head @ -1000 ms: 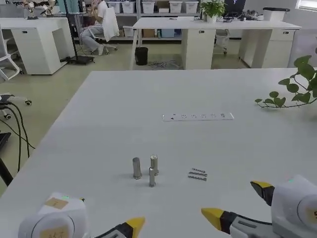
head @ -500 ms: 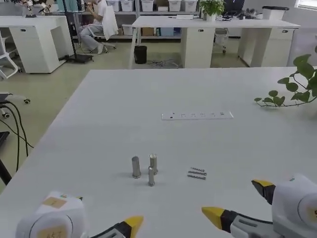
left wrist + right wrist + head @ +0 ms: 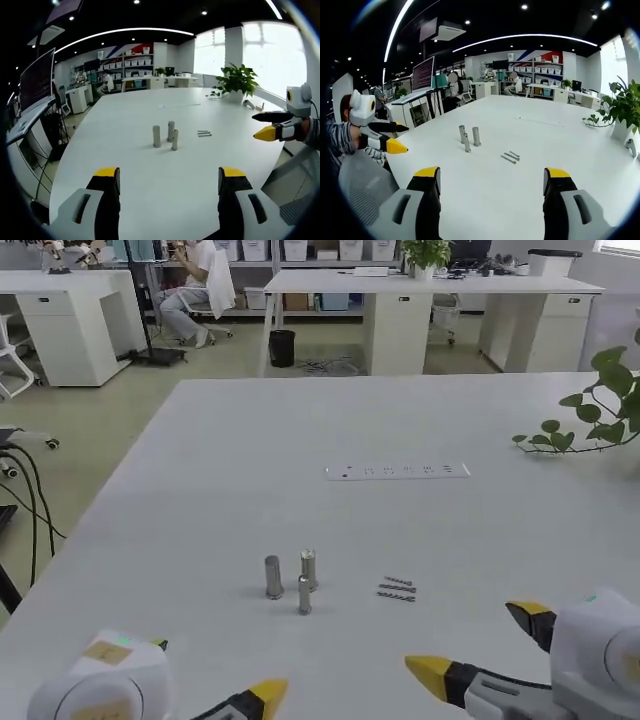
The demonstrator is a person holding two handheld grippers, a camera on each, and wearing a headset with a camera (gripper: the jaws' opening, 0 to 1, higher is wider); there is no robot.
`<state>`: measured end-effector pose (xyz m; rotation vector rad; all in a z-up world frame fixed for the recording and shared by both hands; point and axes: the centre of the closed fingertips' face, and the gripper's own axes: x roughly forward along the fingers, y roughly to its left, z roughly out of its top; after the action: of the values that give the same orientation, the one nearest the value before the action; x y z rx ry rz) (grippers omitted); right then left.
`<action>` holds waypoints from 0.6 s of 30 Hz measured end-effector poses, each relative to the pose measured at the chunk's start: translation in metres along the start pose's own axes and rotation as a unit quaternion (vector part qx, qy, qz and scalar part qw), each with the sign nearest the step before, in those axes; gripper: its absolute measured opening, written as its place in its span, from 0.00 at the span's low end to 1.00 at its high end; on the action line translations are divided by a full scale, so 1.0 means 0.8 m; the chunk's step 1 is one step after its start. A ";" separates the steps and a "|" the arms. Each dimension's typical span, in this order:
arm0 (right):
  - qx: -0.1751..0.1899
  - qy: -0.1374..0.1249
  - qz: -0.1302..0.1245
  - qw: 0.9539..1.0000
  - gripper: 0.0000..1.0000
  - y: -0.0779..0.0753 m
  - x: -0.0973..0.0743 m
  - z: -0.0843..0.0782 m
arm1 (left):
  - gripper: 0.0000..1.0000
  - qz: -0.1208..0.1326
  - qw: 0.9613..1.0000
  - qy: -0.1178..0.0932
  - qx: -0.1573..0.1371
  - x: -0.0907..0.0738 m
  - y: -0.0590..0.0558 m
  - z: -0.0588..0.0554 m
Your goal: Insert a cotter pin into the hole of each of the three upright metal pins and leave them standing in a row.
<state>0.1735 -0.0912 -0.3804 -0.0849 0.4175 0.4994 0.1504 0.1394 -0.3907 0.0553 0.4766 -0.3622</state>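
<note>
Three short metal pins (image 3: 296, 580) stand upright in a tight cluster on the white table (image 3: 200, 490). Three small cotter pins (image 3: 397, 589) lie side by side just right of them. Near the front edge, my left gripper (image 3: 215, 670) is open at the lower left and my right gripper (image 3: 478, 644) is open at the lower right, both empty and well short of the pins. In the left gripper view the metal pins (image 3: 167, 135) and cotter pins (image 3: 203, 133) lie ahead of the left gripper (image 3: 169, 174). The right gripper view shows the metal pins (image 3: 469, 136) and cotter pins (image 3: 509, 157) beyond the right gripper (image 3: 492, 173).
A flush power strip (image 3: 397, 472) sits in the table farther back. A leafy plant (image 3: 590, 420) reaches in from the right edge. Other desks stand across the room, and a seated person (image 3: 195, 290) is by them.
</note>
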 end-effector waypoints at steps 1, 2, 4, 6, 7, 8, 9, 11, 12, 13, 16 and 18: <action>0.000 0.000 0.000 1.000 0.83 0.000 0.000 0.000 | 0.78 0.001 1.000 0.000 0.001 0.000 0.000 0.000; 0.000 -0.001 -0.002 1.000 0.83 -0.001 0.000 0.001 | 0.78 0.001 1.000 0.000 0.001 0.000 0.001 0.000; 0.000 0.001 -0.002 1.000 0.82 -0.002 -0.001 0.001 | 0.77 0.000 1.000 -0.002 0.001 0.000 0.001 0.002; 0.001 0.001 -0.002 1.000 0.82 -0.003 -0.001 0.001 | 0.76 -0.002 1.000 -0.002 0.002 0.000 0.000 0.003; 0.001 0.002 -0.001 1.000 0.82 -0.003 -0.002 0.001 | 0.75 -0.002 1.000 -0.002 0.001 0.000 0.000 0.002; 0.003 0.003 -0.001 1.000 0.82 -0.003 -0.002 0.001 | 0.75 -0.003 1.000 -0.002 0.002 -0.001 0.000 0.003; 0.005 0.002 -0.001 1.000 0.82 -0.003 -0.002 0.001 | 0.74 -0.003 1.000 -0.002 0.002 -0.001 0.000 0.003; 0.009 0.000 0.000 1.000 0.81 -0.003 -0.002 0.002 | 0.72 -0.005 1.000 -0.001 0.005 0.002 0.000 0.005; 0.009 0.000 0.001 1.000 0.81 -0.002 -0.002 0.003 | 0.70 -0.009 1.000 -0.002 0.008 0.006 -0.001 0.006; 0.009 0.000 0.002 1.000 0.80 -0.002 -0.002 0.003 | 0.69 -0.010 1.000 -0.002 0.008 0.008 -0.001 0.007; 0.005 0.001 0.009 1.000 0.79 0.002 -0.002 0.005 | 0.62 -0.018 1.000 0.003 0.008 0.019 -0.003 0.010; 0.003 0.001 0.014 1.000 0.78 0.004 -0.002 0.007 | 0.60 -0.019 1.000 0.005 0.011 0.026 -0.004 0.012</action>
<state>0.1733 -0.0882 -0.3745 -0.0741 0.4229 0.5259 0.1707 0.1279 -0.3920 0.0700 0.4833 -0.4056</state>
